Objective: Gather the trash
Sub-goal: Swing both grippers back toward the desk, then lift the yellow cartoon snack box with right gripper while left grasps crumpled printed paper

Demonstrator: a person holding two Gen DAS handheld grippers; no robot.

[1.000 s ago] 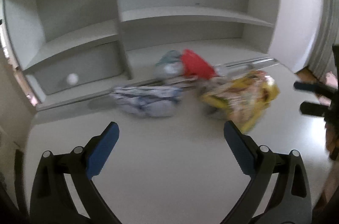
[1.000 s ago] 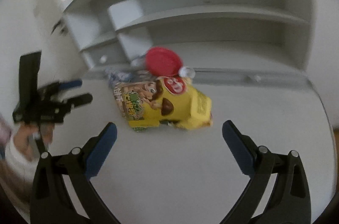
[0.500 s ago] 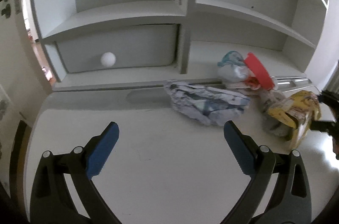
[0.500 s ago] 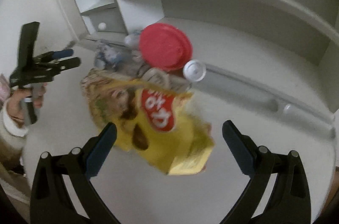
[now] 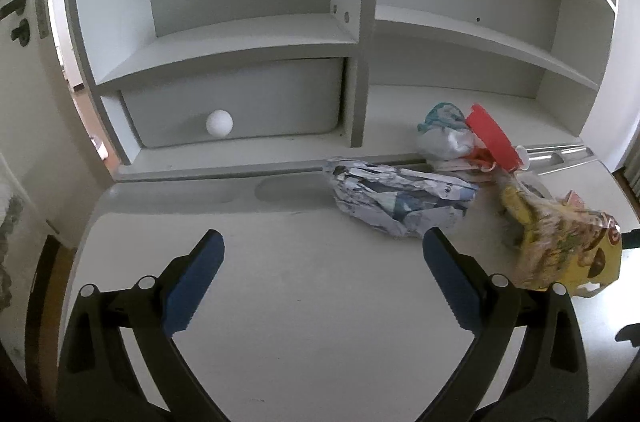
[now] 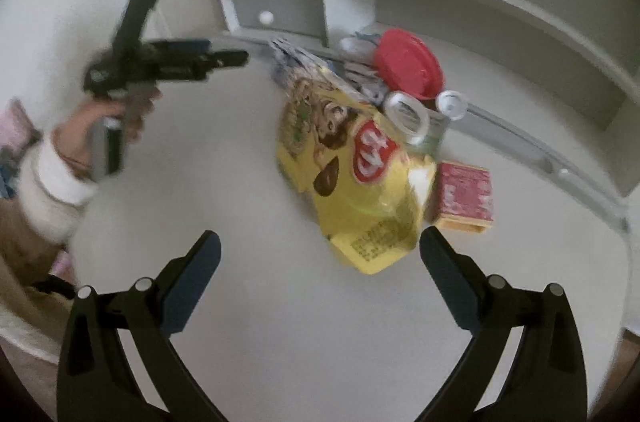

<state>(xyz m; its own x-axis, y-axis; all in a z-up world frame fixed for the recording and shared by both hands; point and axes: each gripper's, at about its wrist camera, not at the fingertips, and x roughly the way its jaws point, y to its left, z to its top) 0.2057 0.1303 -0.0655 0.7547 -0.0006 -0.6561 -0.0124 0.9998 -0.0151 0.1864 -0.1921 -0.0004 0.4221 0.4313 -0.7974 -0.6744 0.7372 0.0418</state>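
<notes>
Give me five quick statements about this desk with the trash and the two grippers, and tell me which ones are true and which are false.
1. The left gripper is open and holds nothing. True.
2. The right gripper is clamped on the yellow snack bag. False: its jaws stand wide apart and the bag lies on the desk ahead of them.
3. A red lid sits among the trash behind the bag. True.
4. The crumpled paper lies on the upper shelf. False: it lies on the desk.
5. The drawer knob is black. False: it is white.
</notes>
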